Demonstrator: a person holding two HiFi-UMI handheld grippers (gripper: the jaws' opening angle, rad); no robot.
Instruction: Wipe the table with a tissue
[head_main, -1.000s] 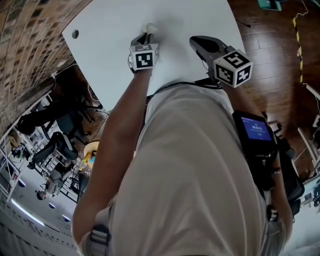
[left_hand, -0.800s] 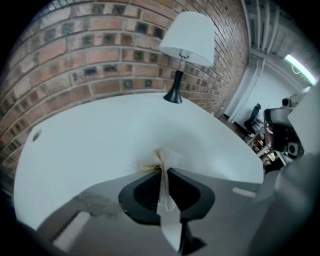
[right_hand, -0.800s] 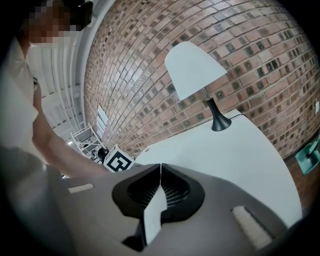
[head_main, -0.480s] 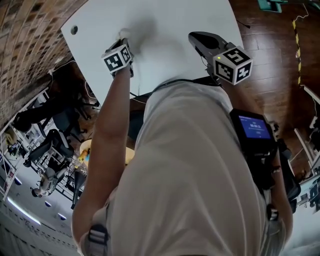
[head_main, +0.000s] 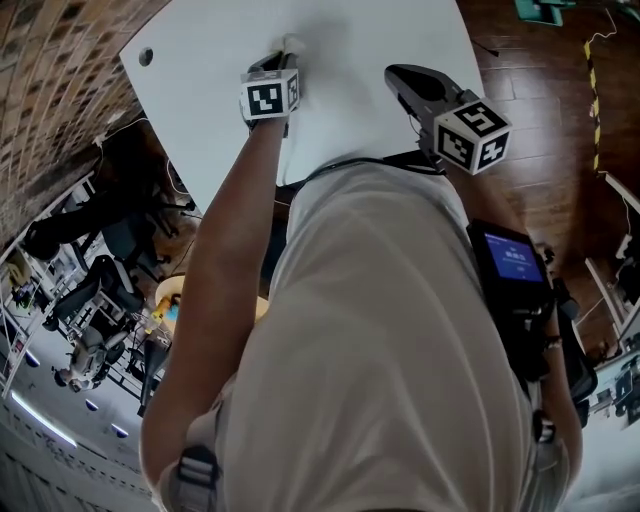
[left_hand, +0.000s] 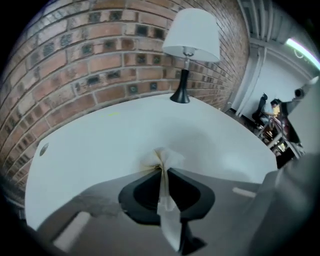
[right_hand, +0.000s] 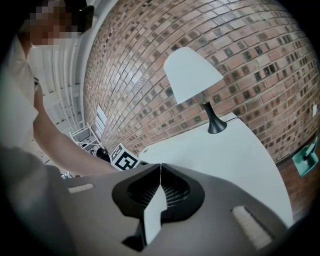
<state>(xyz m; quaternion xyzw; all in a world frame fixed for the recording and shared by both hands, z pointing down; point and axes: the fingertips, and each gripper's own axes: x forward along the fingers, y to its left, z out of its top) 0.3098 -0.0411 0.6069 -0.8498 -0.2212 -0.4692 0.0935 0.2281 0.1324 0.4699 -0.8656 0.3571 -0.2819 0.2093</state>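
While the left gripper (left_hand: 161, 169) pinches the tissue (left_hand: 165, 159) with jaws almost together, the crumpled wad pokes out just past the tips and sits on the white table (left_hand: 95, 145). It looks like contact, though how hard it presses I can't tell. The tissue's long strip runs back along the jaw line toward the camera. Key relation: the wad is dead ahead of the tool and pointing down at the top, so any wipe is a slide of this hand, and bare tabletop lies ahead and to both sides.

The right gripper (right_hand: 160, 167) has its jaws closed and nothing between them. In the head view it hovers over the table's right part, well apart from the tissue, so the left is the working hand.

Obstacles: a lamp (left_hand: 189, 47) stands at the far end by the brick wall (left_hand: 75, 55), well clear of the wad. A small hole (head_main: 146, 57) sits near the table's left corner. Judgement: nothing blocks a stroke nearby, but a long push forward would eventually meet the lamp base.
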